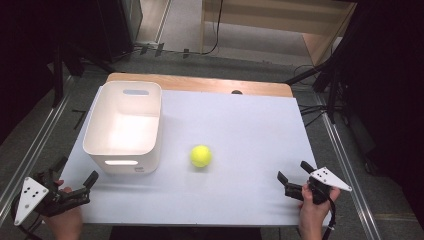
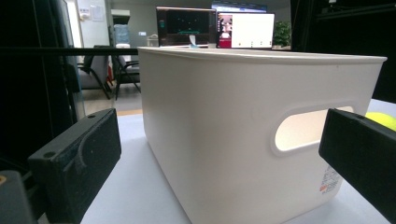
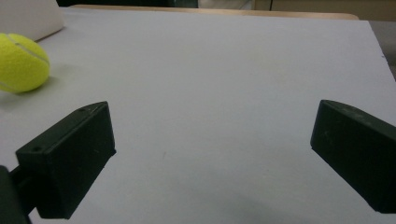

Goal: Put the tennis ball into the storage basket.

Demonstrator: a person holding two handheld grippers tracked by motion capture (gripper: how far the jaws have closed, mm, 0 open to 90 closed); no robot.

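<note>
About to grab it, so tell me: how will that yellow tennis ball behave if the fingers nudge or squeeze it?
The tennis ball is round and lies free on the flat table, so a nudge would likely roll it. Its fuzzy felt probably grips well. It looks light for its size.

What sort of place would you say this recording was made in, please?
Probably an office or lab test bench: lit computer monitors and office chairs stand behind the white bin, and metal frame rails flank the table.

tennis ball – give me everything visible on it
The tennis ball is yellow-green and fuzzy, felt by the look, with a pale curved seam seen in the right gripper view. It rests whole on the white table, right of the white bin and apart from it. Nothing touches it besides the tabletop.
</note>
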